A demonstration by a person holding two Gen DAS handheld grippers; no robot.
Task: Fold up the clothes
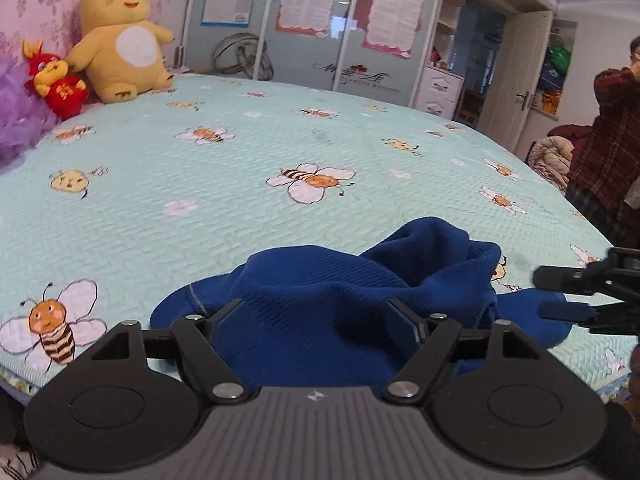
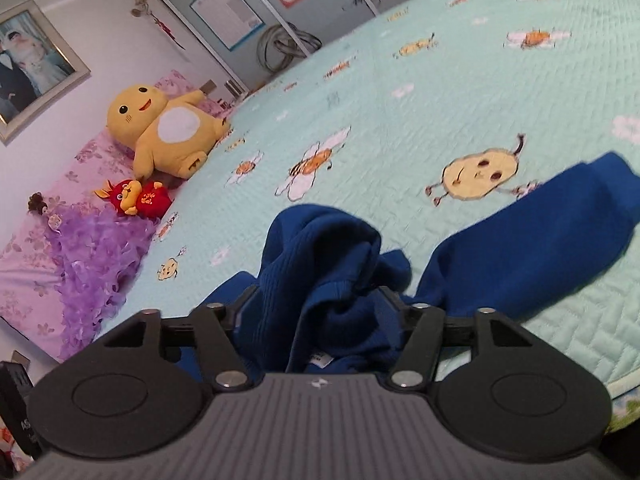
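Observation:
A dark blue knit sweater [image 1: 320, 304] lies crumpled on the bed near its front edge. My left gripper [image 1: 316, 316] is open with its fingers spread wide over the bunched fabric. My right gripper [image 2: 320, 312] is open too, its fingers on either side of a raised fold of the sweater [image 2: 328, 264], with a white label showing just below. One sleeve [image 2: 532, 248] lies stretched out to the right. In the left wrist view the right gripper [image 1: 560, 296] shows at the right edge, its fingers apart over the sleeve.
The bed has a mint quilt with bee prints [image 1: 280, 140]. A yellow plush toy [image 1: 120, 40], a small red plush [image 1: 56, 80] and a purple fluffy cushion [image 1: 16, 112] sit at the head. A person in plaid [image 1: 604, 152] stands at the right.

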